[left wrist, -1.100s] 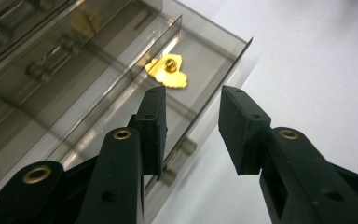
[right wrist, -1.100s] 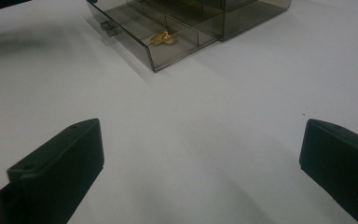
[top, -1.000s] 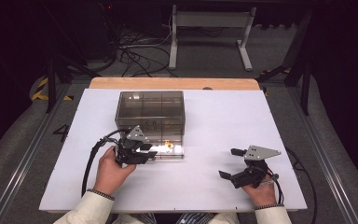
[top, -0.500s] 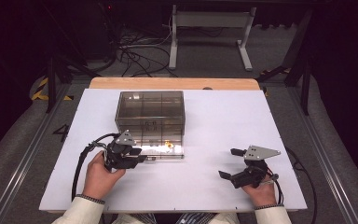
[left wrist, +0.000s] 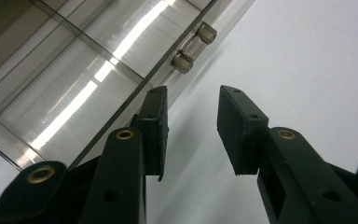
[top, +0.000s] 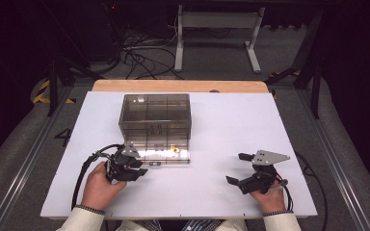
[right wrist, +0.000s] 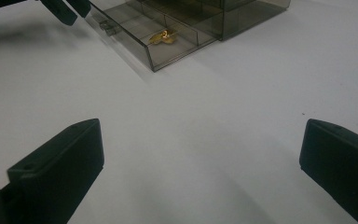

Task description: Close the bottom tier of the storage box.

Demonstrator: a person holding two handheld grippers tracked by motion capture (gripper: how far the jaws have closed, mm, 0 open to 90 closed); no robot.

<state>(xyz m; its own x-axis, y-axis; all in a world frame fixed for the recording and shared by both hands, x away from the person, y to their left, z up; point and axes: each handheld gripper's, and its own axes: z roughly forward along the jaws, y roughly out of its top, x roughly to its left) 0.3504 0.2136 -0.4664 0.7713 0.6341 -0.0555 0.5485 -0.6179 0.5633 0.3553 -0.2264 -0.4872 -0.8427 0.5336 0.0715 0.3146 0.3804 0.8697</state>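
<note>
The drawer (top: pixel 166 156) is already pulled out, a gold piece (right wrist: pixel 163 37) inside; both the left tongs (left wrist: pixel 191 126) and right tongs (right wrist: pixel 200 158) are open (nothing gripped), so it is not yet closed.

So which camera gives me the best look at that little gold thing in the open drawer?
The right gripper view: the gold piece lies in plain sight in a compartment of the pulled-out clear drawer. The high view shows it as a tiny gold speck near the drawer's front. The left gripper view looks at the drawer's handle instead.
</note>
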